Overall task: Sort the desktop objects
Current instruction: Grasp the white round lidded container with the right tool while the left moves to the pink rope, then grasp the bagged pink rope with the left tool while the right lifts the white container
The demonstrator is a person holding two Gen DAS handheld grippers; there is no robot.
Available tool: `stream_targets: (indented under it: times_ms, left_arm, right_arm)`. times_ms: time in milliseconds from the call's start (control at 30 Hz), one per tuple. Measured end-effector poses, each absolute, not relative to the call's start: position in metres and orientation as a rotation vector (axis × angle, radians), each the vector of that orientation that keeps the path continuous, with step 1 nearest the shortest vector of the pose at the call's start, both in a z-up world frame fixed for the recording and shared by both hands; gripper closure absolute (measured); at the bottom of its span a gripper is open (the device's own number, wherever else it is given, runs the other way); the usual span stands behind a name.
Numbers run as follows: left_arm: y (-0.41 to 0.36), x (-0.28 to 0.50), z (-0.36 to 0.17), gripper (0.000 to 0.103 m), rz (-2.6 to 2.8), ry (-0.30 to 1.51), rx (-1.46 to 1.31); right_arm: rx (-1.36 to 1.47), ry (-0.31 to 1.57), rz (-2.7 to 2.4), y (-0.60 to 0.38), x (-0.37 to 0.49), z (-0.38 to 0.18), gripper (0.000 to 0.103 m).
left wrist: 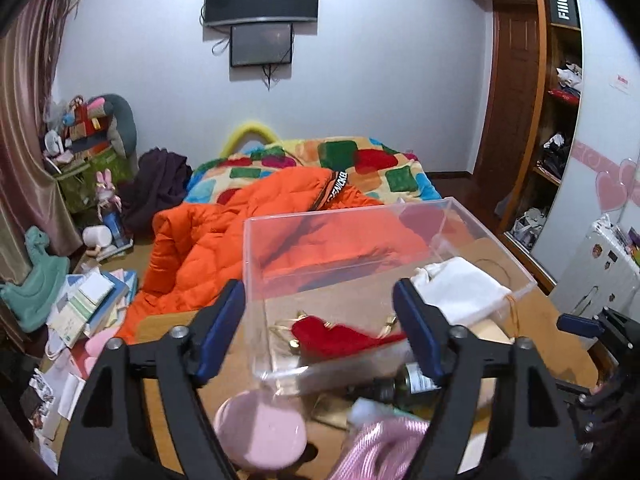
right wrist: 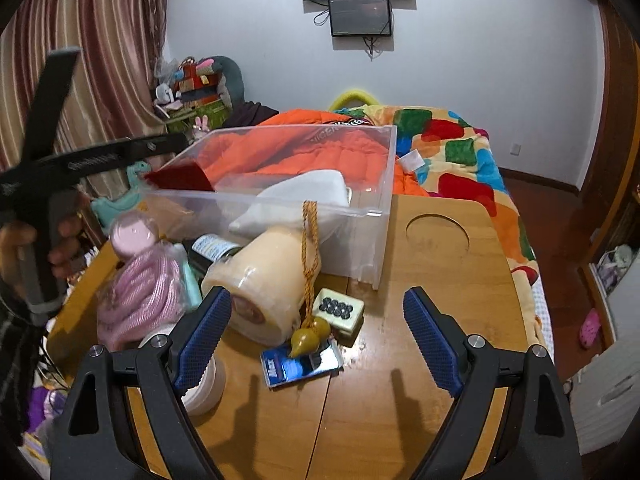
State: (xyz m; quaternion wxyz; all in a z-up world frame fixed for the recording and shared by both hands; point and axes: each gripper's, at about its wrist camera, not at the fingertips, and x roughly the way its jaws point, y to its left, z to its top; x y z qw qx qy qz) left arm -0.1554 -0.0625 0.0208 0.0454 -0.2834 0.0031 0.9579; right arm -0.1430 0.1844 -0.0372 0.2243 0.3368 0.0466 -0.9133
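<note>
I'm working over the wooden desk (right wrist: 440, 320); clear plastic bin (right wrist: 280, 200) sitting at its far edge, white pouch (right wrist: 308, 192) and red pouch (left wrist: 336, 336) inside. Both hand-held grippers released, left (left wrist: 320, 332), right (right wrist: 316, 336). Risk: snagging the gourd charm (right wrist: 308, 340) cord, toppling the tape roll (right wrist: 260, 292). Desk's right side offering room.

left black tongs with blue pads (left wrist: 320, 332): jaws spread wide, empty | right black tongs with blue pads (right wrist: 318, 338): jaws spread wide, empty

A wooden desk (right wrist: 440, 320) carries a clear plastic bin (right wrist: 360, 236), cream tape roll (right wrist: 260, 292), mahjong tile (right wrist: 340, 308) and blue packet (right wrist: 300, 364).
</note>
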Motion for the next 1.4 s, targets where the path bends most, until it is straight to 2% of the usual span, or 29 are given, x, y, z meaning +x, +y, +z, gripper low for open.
stream_targets:
  times_ms: [167, 300, 800, 1200, 1300, 1400]
  left_arm:
    - [-0.066, -0.123, 0.019, 0.011, 2.934, 0.041, -0.85]
    - [-0.065, -0.1, 0.007, 0.009, 2.934, 0.069, -0.865]
    - [-0.082, -0.035, -0.043, 0.008, 2.886, 0.004, -0.988]
    - [-0.08, -0.035, -0.063, 0.008, 2.811, 0.003, -1.042]
    - [-0.073, -0.04, -0.065, 0.008, 2.786, 0.023, -1.051]
    - [-0.066, -0.044, -0.065, 0.008, 2.773, 0.058, -1.047]
  right_arm:
    - [0.939, 0.141, -2.521, 0.184, -0.134, -0.039, 0.017]
    - [0.948, 0.103, -2.503, 0.183, -0.123, -0.041, 0.017]
    - [1.019, 0.11, -2.359, 0.137, -0.09, -0.069, 0.017]
    - [0.947, 0.291, -2.392, 0.106, -0.082, -0.077, 0.019]
    - [0.934, 0.341, -2.401, 0.103, -0.081, -0.079, 0.023]
    - [0.943, 0.359, -2.396, 0.105, -0.083, -0.082, 0.034]
